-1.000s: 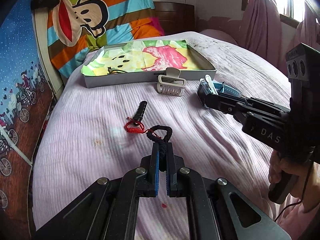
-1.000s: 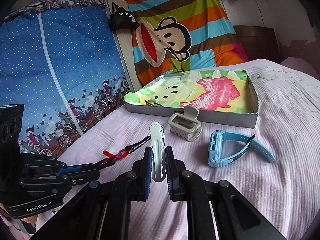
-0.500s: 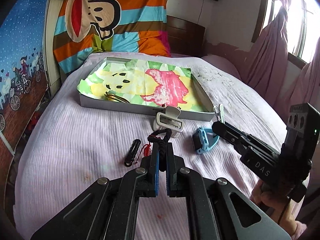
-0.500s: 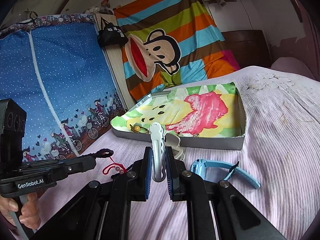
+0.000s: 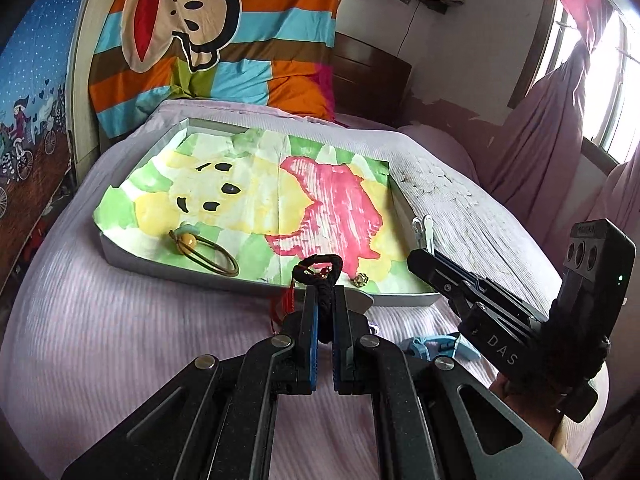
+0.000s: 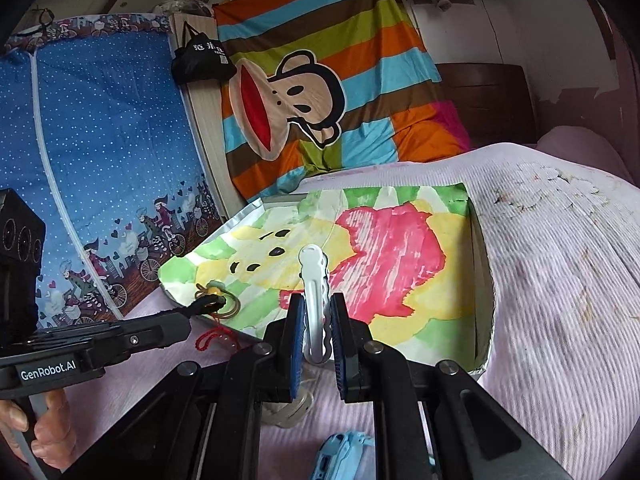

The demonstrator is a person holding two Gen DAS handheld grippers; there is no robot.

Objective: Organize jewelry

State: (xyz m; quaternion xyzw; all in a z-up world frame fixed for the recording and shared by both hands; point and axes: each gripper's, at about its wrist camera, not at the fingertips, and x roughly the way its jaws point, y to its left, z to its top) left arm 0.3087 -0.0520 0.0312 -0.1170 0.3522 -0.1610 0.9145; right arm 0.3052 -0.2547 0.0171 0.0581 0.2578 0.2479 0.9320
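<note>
The black braided cord bracelet [image 5: 323, 276] is pinched between the left gripper [image 5: 325, 304] fingers, its loop sticking out past the tips with a red tassel dangling left, right over the tray [image 5: 132, 254] near edge. The white hair clip [image 6: 316, 300] stands upright, clamped between the right gripper [image 6: 316, 320] fingers, its wavy-edged tip poking beyond them over the tray's colourful liner.

Shallow tray [image 5: 132, 258] on the bed [image 5: 100, 344] before a hanging blanket [image 5: 224, 36], hair tie [image 5: 208, 254] and small charm [image 5: 360, 279] inside its near edge, watch [image 5: 440, 346] on the bed before its right corner, curtained window [image 5: 592, 92] at right.
</note>
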